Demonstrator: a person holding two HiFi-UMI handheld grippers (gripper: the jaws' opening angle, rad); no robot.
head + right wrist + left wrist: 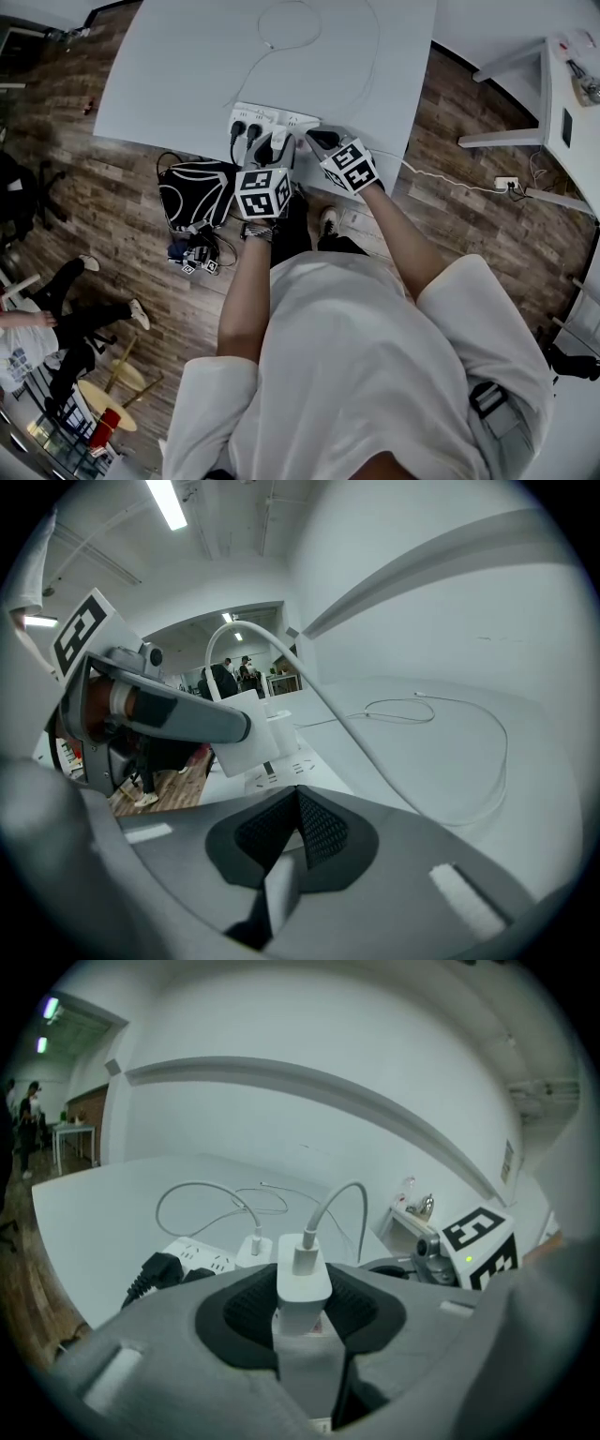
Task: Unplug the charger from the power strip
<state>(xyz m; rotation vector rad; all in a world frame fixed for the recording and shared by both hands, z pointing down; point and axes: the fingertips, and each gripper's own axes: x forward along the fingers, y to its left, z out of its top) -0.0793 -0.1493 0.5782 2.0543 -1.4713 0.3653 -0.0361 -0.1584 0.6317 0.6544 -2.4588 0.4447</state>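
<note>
At the near edge of the desk (187, 75), the head view shows the power strip (261, 118) lying crosswise with both grippers over its right half. The left gripper (274, 148) is on the charger (279, 138), and the right gripper (315, 141) is just beside it, toward the strip's end.

In the left gripper view, that gripper is clamped on the white charger, which stands upright with its cable (330, 1206) rising from the top. A second white plug (254, 1247) and black plugs (155, 1269) sit beyond, to the left.

In the right gripper view, the jaws are closed on nothing. The charger seems to sit just clear of its socket, though I cannot be sure. Lifting along the charger's upright axis looks right, since there is open air above.
</note>
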